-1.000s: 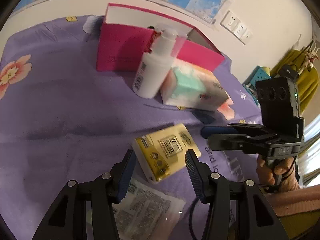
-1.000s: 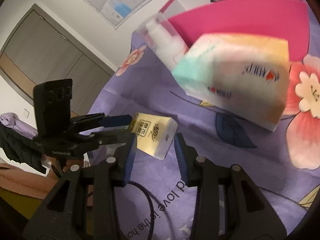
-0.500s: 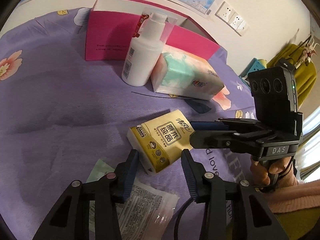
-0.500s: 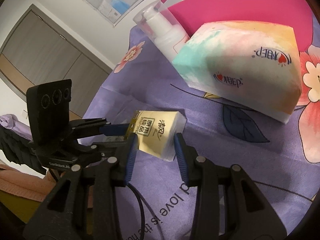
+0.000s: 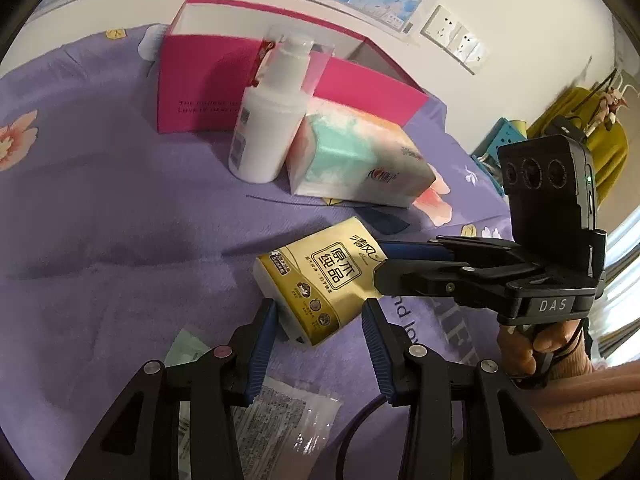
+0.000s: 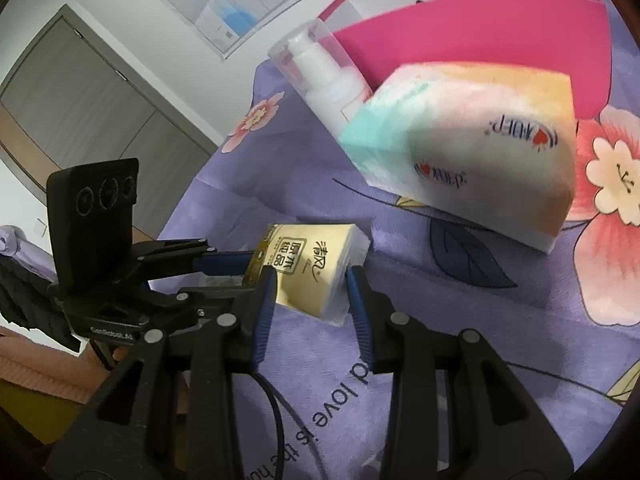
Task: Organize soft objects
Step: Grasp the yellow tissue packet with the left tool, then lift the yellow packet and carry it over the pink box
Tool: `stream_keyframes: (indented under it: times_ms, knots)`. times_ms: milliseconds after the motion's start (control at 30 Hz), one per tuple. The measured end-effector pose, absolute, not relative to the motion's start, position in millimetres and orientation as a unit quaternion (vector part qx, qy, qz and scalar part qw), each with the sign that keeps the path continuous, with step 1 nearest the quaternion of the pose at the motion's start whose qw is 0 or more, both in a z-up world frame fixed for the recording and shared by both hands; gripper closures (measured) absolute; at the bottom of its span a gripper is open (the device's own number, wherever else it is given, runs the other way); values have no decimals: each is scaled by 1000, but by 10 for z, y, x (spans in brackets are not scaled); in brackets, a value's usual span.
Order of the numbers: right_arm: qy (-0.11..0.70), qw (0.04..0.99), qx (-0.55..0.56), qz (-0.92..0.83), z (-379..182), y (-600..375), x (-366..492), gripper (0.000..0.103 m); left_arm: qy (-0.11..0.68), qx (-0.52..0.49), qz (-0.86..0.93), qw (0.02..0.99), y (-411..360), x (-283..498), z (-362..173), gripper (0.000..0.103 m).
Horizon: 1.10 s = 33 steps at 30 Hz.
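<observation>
Since the earlier frames the gold tissue pack has turned and come further in between the left gripper fingers, whose jaws have narrowed around it, and the right gripper has closed in on its other end. In the left wrist view the pack lies on the purple bedspread, its near corner between the left blue pads; the left pad looks just at the pack's edge, the right pad stands a little apart, so the left claw reads as released. The right gripper reaches in from the right side of that view, gripped by a hand, its blue fingers straddling the pack's far end.

The right wrist view shows what the left does not: both blue pads pressing the pack's sides, so this claw is grasping the tissue pack. It also shows the left gripper coming in from the left.

Behind the pack stand a white pump bottle, a pastel tissue pack leaning against it, and an open pink box. Only the left view shows the clear printed sachet under its fingers.
</observation>
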State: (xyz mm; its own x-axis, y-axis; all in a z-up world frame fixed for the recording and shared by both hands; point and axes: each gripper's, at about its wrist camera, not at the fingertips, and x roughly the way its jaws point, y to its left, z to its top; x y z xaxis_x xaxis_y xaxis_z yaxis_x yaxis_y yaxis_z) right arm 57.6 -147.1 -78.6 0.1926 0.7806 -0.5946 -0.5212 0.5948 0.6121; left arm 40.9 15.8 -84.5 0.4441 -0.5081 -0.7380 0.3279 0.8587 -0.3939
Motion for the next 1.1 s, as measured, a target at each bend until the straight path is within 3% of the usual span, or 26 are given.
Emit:
stream_keyframes:
  times_ms: [700,1100]
  knots:
    - [353,806,121,460,160,-1607,579,64,351,-74,-256,898,245,362,15,60]
    - [293,824,120,469,638,-1508,1018,64,303,-56,-239,921,353,760,495,60]
